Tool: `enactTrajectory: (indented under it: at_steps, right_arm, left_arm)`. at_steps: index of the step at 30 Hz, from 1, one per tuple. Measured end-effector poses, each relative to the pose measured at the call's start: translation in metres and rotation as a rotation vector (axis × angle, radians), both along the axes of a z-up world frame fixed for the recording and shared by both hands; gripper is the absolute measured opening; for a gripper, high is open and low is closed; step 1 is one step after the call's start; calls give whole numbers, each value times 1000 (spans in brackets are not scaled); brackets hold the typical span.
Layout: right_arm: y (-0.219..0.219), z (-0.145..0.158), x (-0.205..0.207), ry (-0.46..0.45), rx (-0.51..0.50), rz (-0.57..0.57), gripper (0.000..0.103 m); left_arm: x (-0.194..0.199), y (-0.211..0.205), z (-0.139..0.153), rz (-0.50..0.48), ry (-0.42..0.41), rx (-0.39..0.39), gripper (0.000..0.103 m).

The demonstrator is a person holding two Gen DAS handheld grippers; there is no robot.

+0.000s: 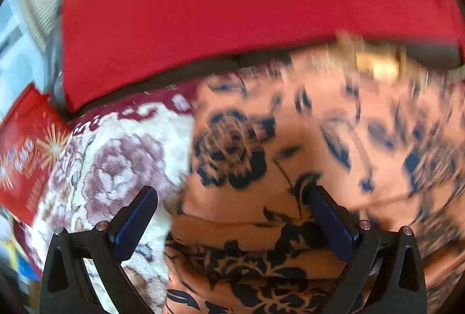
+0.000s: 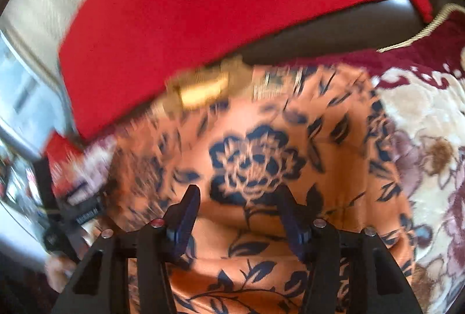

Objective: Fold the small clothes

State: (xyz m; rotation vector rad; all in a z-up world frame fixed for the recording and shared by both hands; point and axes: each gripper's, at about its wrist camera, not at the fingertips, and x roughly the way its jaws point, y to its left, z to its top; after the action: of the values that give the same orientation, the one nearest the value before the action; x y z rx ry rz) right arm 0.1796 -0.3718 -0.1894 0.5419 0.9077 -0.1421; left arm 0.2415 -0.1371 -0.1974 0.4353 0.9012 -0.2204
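An orange garment with a dark blue flower print (image 1: 305, 145) (image 2: 255, 157) lies folded in layers on a flowered blanket, a gold trim at its far edge. My left gripper (image 1: 232, 197) hangs open and wide over the garment's left edge, nothing between its dark blue pads. My right gripper (image 2: 239, 194) is open above the middle of the garment, over a large printed flower, with no cloth pinched. Both views are blurred.
A red cloth (image 1: 232, 0) (image 2: 218, 3) covers the far side. The cream and maroon flowered blanket (image 1: 122, 157) (image 2: 430, 122) spreads under the garment. A red printed packet (image 1: 26, 151) lies at the left. A hand holding the other gripper (image 2: 66, 229) shows at left.
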Motion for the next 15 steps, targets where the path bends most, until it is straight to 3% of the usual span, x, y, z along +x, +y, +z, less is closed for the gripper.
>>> enactTrajectory:
  at_steps: [3,5,11,15]
  right_arm:
    - [13,-5,6,41,-89,33,59]
    - [15,-1,3,40,-85,25,58]
    - [10,23,-34,-69,-57,-24,58]
    - [7,32,-83,-145,-33,-80,58]
  left_arm:
    - [-9,-3,8,-15,-57,23,103]
    - [-14,-3,10,-35,-72,13,103]
    - [-47,6,29,-74,-136,-22,103]
    - [-76,26,39,-68,-160,-76,103]
